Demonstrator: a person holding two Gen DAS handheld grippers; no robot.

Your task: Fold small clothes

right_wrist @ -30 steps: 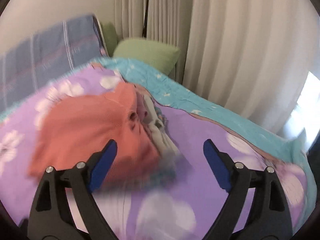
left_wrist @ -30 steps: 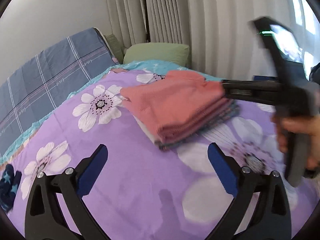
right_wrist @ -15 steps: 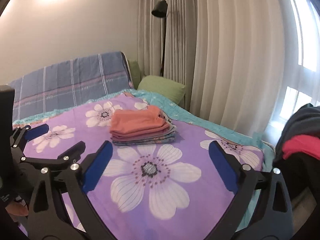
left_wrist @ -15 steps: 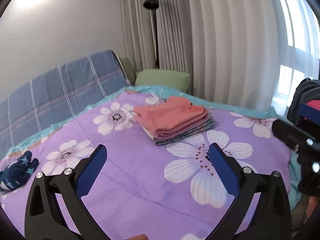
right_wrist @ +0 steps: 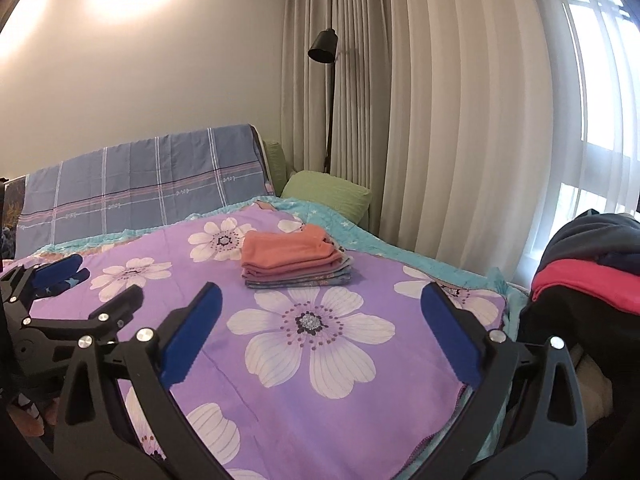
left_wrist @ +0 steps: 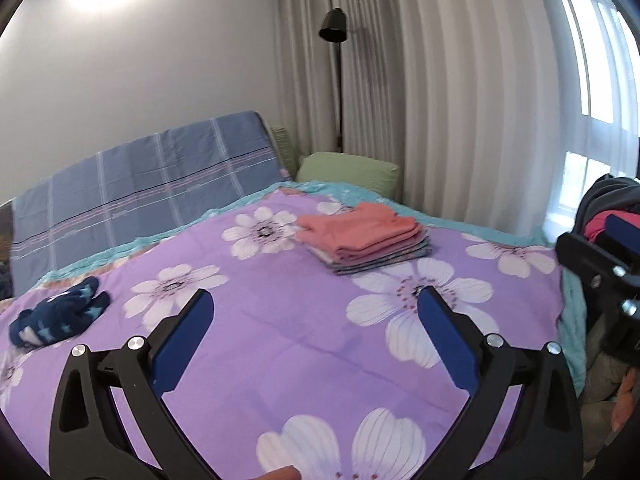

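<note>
where both grippers crowded the folded stack (left_wrist: 362, 240) before, they now hover back, fingers wide, empty.

Left tongs (left_wrist: 314, 308) and right tongs (right_wrist: 320, 304): matte black plastic frames with triangular cut-outs, silver screw heads at the pivots, and flat royal-blue pads (right_wrist: 190, 338) lining the inner faces of both fingers.

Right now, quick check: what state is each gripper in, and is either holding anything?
Left gripper: open, nothing between its blue pads.
Right gripper: open wide, holding nothing.
</note>
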